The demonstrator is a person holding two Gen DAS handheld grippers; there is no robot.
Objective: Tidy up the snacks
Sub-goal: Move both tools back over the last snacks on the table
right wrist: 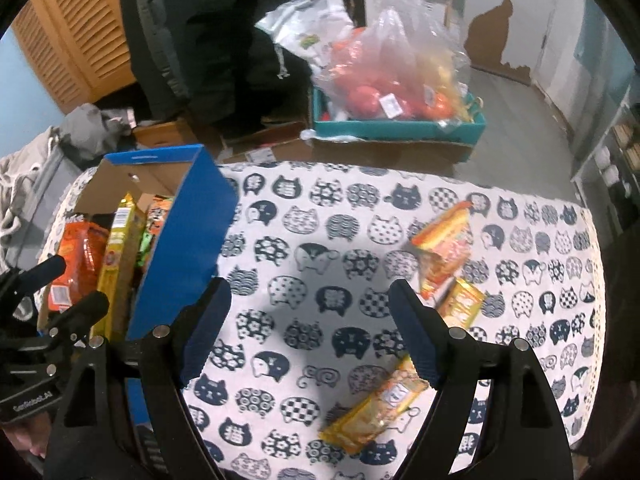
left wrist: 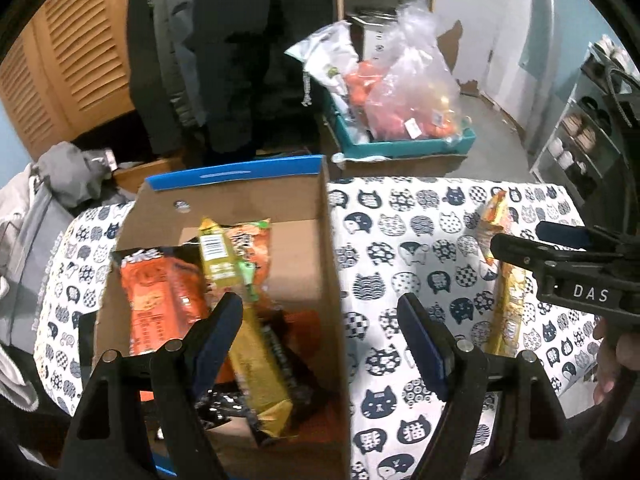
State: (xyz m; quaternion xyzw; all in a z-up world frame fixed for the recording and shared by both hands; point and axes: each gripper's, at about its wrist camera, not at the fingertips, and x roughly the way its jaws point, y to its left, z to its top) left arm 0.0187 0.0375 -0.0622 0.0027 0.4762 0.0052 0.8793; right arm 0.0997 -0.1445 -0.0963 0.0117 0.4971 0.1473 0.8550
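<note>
Both the left gripper and right gripper gape empty; crinkly yellow-orange snack packets lie on the cat-print cloth.

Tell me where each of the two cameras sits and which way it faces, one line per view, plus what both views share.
Left wrist: rides the left gripper, over the cardboard box of snack packets, facing forward and down; its own open fingers and the right gripper show.
Right wrist: rides the right gripper, over the cat-print tablecloth and loose yellow snack packet; its open fingers and the left gripper show.
Shared: box, tablecloth, teal crate behind.
</note>
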